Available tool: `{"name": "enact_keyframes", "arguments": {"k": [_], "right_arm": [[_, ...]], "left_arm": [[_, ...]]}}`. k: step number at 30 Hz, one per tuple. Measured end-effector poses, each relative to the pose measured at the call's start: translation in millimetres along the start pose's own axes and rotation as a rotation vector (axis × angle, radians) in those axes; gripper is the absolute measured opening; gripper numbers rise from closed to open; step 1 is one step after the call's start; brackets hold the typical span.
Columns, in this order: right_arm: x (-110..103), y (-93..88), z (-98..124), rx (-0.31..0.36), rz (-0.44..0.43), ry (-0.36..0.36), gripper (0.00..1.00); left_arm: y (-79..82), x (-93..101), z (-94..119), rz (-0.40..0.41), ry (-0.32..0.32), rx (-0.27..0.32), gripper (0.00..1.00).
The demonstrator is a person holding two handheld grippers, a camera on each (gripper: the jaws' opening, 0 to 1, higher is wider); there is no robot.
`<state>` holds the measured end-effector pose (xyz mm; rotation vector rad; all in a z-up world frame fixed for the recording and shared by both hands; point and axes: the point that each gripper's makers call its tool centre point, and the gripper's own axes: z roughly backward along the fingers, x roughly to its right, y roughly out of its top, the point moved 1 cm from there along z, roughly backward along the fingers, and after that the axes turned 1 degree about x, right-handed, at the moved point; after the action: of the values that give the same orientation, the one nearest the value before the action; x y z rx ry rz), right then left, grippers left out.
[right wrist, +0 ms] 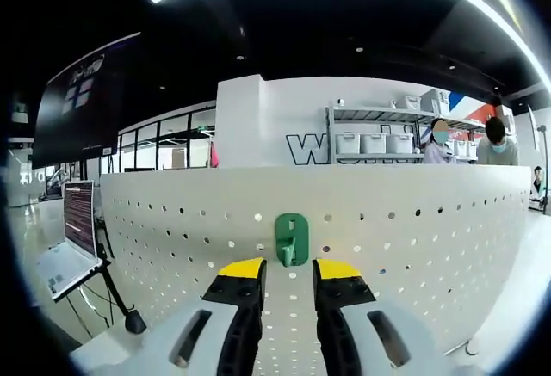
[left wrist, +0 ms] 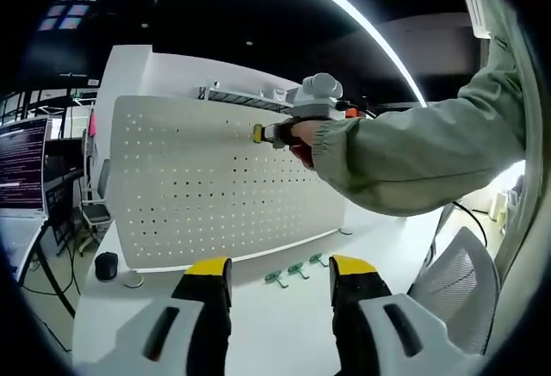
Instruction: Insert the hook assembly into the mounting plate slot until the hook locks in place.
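Right gripper view: green plastic hook sits flat against the white perforated metal pegboard, upper-mid panel, just beyond the right claw; its yellow-tipped jaws are narrowly apart w/ nothing between them, can't tell if they touch the hook. Left gripper view: left claw is wide open, empty, held back over the white tabletop. Three more green hooks lie on the tabletop near the board's foot. Right claw seen at board's top, sleeve behind it. Black mouse far left.
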<state>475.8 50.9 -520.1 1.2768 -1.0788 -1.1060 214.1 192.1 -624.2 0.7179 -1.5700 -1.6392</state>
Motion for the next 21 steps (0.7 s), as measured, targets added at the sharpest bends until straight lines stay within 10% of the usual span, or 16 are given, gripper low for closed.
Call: {"name": "enact_keyframes", "arguments": {"k": [21], "right_arm": [[-6.1, -43.7, 33.5, -0.101, 0.012, 0.056, 0.32]], "left_arm": [[1.5, 6.2, 8.2, -0.005, 0.012, 0.001, 0.47]]}}
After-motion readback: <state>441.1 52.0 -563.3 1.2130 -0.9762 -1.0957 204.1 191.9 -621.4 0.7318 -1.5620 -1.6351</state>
